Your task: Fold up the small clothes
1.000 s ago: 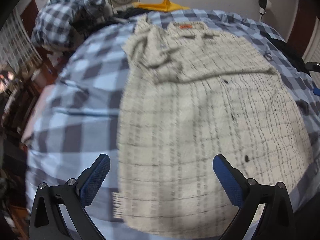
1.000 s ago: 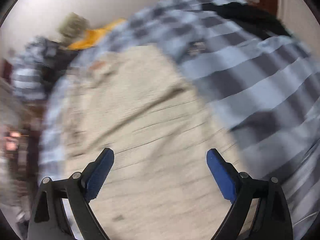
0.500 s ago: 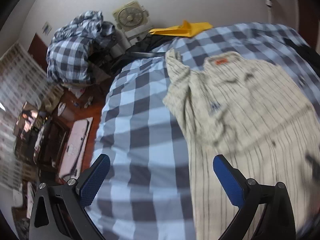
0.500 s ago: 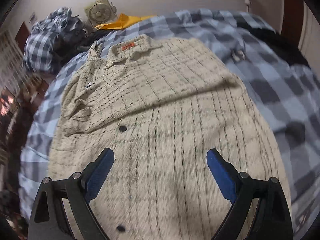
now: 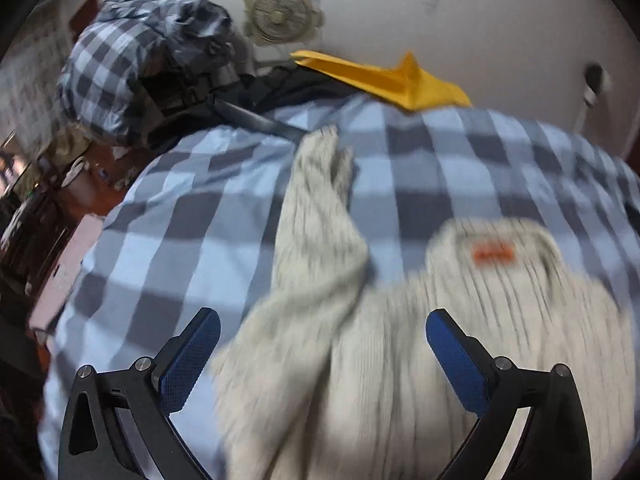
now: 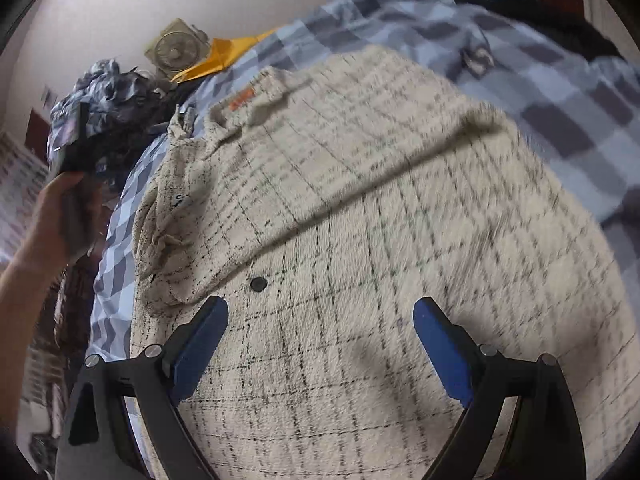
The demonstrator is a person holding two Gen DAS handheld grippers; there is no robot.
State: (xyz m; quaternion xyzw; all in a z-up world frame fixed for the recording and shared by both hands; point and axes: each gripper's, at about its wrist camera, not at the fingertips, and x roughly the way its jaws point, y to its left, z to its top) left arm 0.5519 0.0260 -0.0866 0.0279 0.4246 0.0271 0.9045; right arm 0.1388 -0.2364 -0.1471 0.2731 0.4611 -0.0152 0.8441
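Observation:
A cream shirt with thin dark check lines and dark buttons lies spread on a blue-and-grey checked bed cover. Its collar carries an orange label, also visible as the orange label in the right wrist view. One sleeve stretches away from the collar toward the head of the bed. My left gripper hangs open above the shoulder where that sleeve begins. My right gripper is open over the shirt's lower front, near a button. Neither holds anything.
A heap of checked bedding and dark clothes sits at the bed's far left. A small fan and a yellow cloth lie by the wall. A person's hand shows at the left of the right wrist view. Dark fabric lies at the right.
The left gripper has travelled from the shirt's hem up toward the collar and left sleeve. The right gripper has settled lower over the shirt front. Both stayed open.

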